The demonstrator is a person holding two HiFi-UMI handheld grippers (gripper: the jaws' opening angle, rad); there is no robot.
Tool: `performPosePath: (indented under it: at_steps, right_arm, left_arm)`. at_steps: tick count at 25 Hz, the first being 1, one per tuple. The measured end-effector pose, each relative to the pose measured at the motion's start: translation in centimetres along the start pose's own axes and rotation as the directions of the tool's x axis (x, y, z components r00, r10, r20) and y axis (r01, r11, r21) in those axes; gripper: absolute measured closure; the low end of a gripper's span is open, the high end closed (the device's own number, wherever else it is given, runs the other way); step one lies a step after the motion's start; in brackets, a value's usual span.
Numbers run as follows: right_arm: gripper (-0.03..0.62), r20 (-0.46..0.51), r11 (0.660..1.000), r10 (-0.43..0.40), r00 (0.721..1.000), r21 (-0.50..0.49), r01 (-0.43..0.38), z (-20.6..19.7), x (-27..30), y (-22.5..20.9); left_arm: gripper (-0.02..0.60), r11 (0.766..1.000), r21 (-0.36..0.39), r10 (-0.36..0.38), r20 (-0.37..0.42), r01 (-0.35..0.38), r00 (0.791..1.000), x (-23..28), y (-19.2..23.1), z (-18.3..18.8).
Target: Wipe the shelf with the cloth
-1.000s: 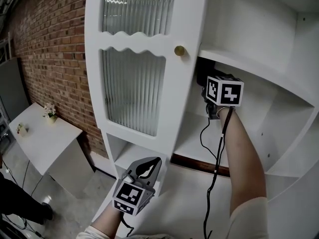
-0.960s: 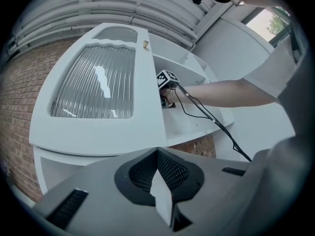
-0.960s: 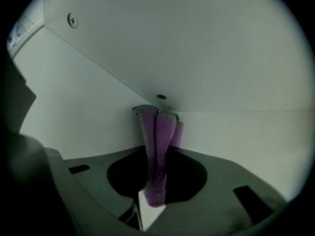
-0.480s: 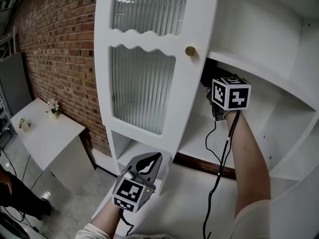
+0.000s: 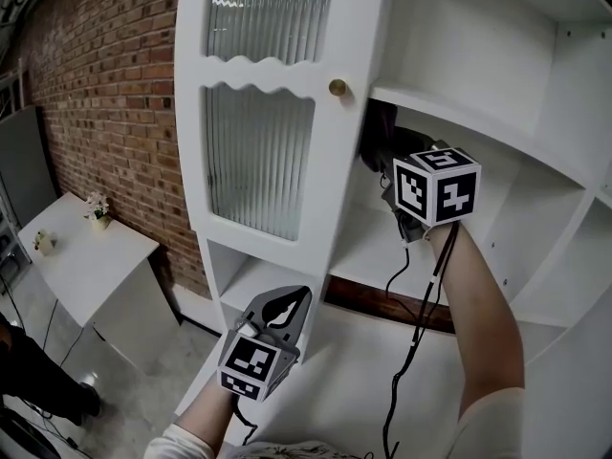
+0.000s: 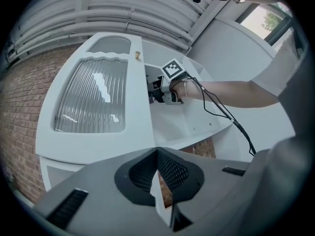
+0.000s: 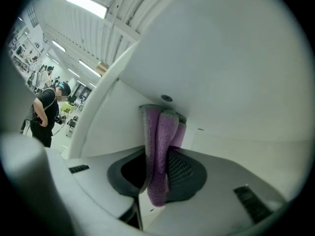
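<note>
The white cabinet's shelf (image 5: pixel 378 256) lies behind an open glass-paned door (image 5: pixel 263 161). My right gripper (image 5: pixel 394 178), under its marker cube, reaches into the compartment just below the upper shelf board (image 5: pixel 469 127). It is shut on a purple cloth (image 7: pixel 160 151), which hangs out between the jaws and presses against a white inner surface (image 7: pixel 221 82). In the head view the cloth (image 5: pixel 380 140) shows dark near the door's edge. My left gripper (image 5: pixel 282 316) hangs low in front of the cabinet, shut on nothing (image 6: pixel 157 154).
The door carries a brass knob (image 5: pixel 337 88). A brick wall (image 5: pixel 105 94) runs along the left, with a small white table (image 5: pixel 86 261) and a flower pot (image 5: pixel 96 210) below it. A cable (image 5: pixel 411 323) trails from my right arm. A person (image 7: pixel 47 114) stands far off.
The right gripper has shifted slightly inside the compartment, still holding the cloth, which now shows by the door's edge. The left gripper has stayed low and shut.
</note>
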State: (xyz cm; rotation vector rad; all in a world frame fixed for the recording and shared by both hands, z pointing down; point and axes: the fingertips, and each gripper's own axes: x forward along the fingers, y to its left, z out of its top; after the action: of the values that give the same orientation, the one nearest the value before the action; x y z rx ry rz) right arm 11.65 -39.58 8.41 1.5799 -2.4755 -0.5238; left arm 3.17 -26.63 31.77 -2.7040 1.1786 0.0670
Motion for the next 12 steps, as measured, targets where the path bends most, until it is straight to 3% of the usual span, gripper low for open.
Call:
performPosePath:
  at_steps: [8,12]
  right_arm:
    - [0.516,0.024,0.999,0.024,0.999,-0.040,-0.023,1.6,-4.8,5.0]
    - [0.516,0.000,0.994,0.079,0.997,-0.070,-0.078,1.8,-6.7,7.1]
  left_arm:
    - [0.568,0.999,0.009,-0.031,-0.009,0.031,0.999,-0.3,-2.9,0.2]
    - [0.568,0.999,0.015,-0.044,-0.008,0.044,0.999,-0.1,-4.2,0.1]
